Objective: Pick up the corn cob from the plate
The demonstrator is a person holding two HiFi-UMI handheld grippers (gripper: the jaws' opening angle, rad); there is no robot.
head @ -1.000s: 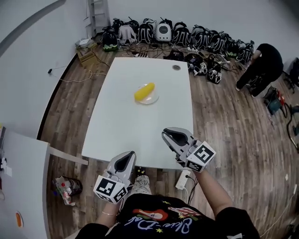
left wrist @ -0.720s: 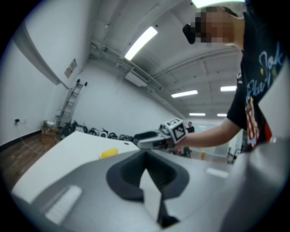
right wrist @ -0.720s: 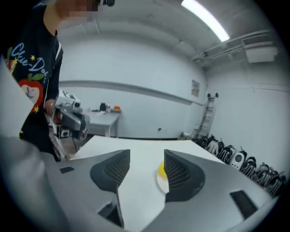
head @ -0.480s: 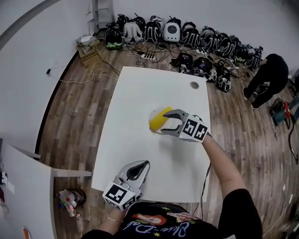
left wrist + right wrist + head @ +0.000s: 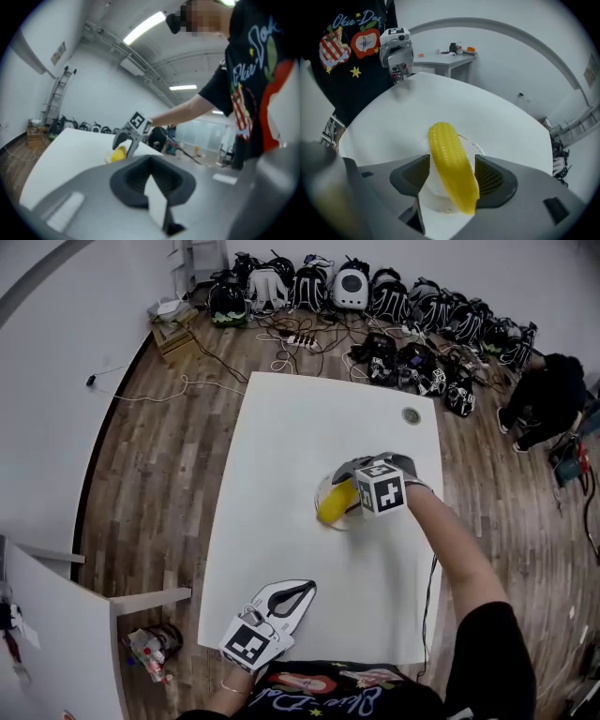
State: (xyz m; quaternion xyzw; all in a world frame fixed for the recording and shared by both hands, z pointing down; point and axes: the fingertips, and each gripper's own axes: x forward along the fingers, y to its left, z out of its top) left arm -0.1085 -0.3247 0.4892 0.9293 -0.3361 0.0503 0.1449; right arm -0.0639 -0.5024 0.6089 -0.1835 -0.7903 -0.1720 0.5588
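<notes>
The white tabletop (image 5: 281, 437) carries a small plate (image 5: 433, 194) near its middle, and the yellow corn cob (image 5: 449, 159) lies on it. The right tongs (image 5: 452, 176) point down, opening — spread either side of the cob, not pinching it. The left tongs (image 5: 302, 589) are pressed together and empty — over the near edge.

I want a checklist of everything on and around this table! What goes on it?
Surface: white table, mostly bare.
Job's things: yellow corn cob lying on a pale plate, mid-table.
Clutter: one small round object near the table's far corner.
Grippers: right gripper points down over the plate, jaws opening, corn cob between them, not gripped; left gripper shut, empty, at the near edge.
Cables: cords and a power strip on the floor beyond the table.
Surroundings: wooden floor, a row of dark gear by the wall, a person bent over at the right.
</notes>
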